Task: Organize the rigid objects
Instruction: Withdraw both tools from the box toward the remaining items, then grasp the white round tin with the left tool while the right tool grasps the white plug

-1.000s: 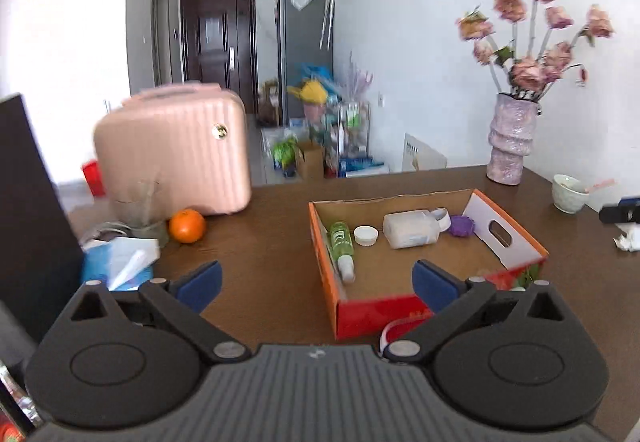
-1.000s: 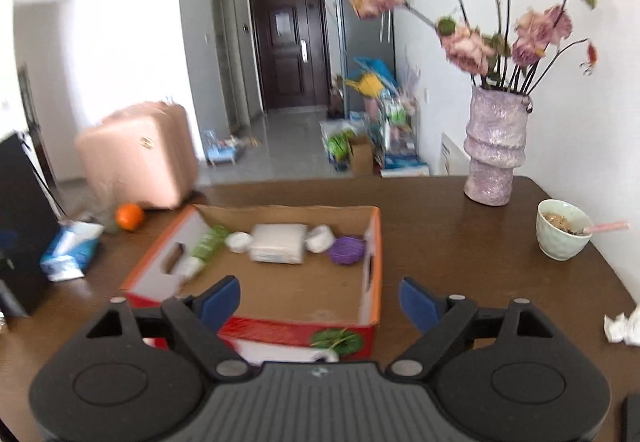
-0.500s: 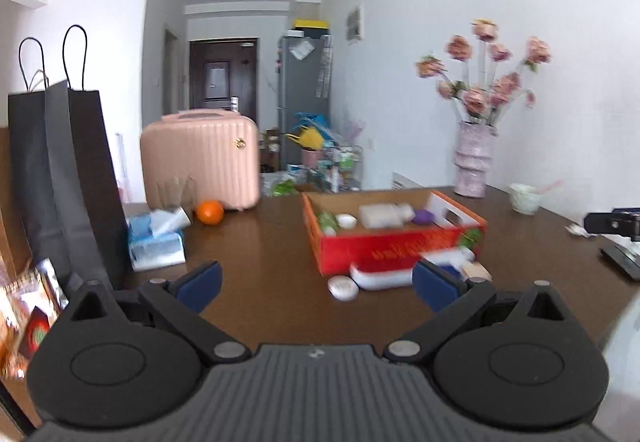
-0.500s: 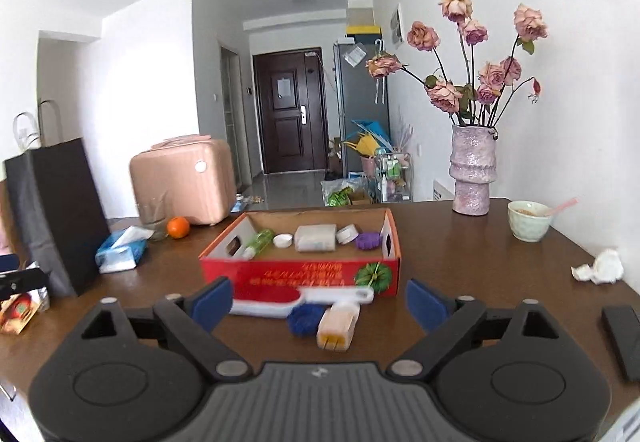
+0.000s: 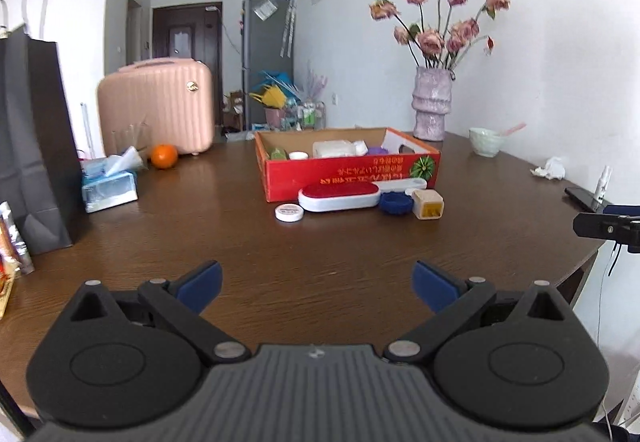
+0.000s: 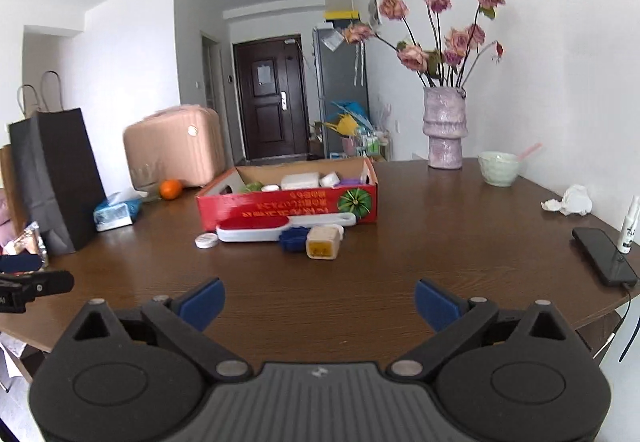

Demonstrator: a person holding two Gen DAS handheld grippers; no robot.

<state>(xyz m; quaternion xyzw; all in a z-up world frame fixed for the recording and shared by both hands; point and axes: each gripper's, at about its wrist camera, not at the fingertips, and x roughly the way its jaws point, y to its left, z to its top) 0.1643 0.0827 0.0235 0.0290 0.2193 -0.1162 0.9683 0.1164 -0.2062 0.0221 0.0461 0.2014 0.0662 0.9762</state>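
Observation:
A red cardboard box (image 5: 348, 171) (image 6: 288, 203) sits mid-table with a few small items inside. In front of it lie a red-and-white brush (image 5: 340, 195) (image 6: 256, 228), a white round tin (image 5: 289, 212) (image 6: 206, 240), a blue cap (image 5: 396, 203) (image 6: 294, 238) and a cream block (image 5: 428, 203) (image 6: 322, 246). My left gripper (image 5: 316, 282) hovers open over bare table well short of them. My right gripper (image 6: 318, 300) is likewise back from them, its jaws still opening wide with nothing between them.
On the left stand a black paper bag (image 5: 32, 145), a tissue pack (image 5: 110, 187), an orange (image 5: 164, 155) and a pink case (image 5: 156, 105). A vase (image 6: 444, 129), bowl (image 6: 498, 167), crumpled tissue (image 6: 572, 199) and phone (image 6: 602, 256) line the right side.
Both grippers have drawn back from above the box and sunk toward the table's near edge. The loose items in front of the box came into view.

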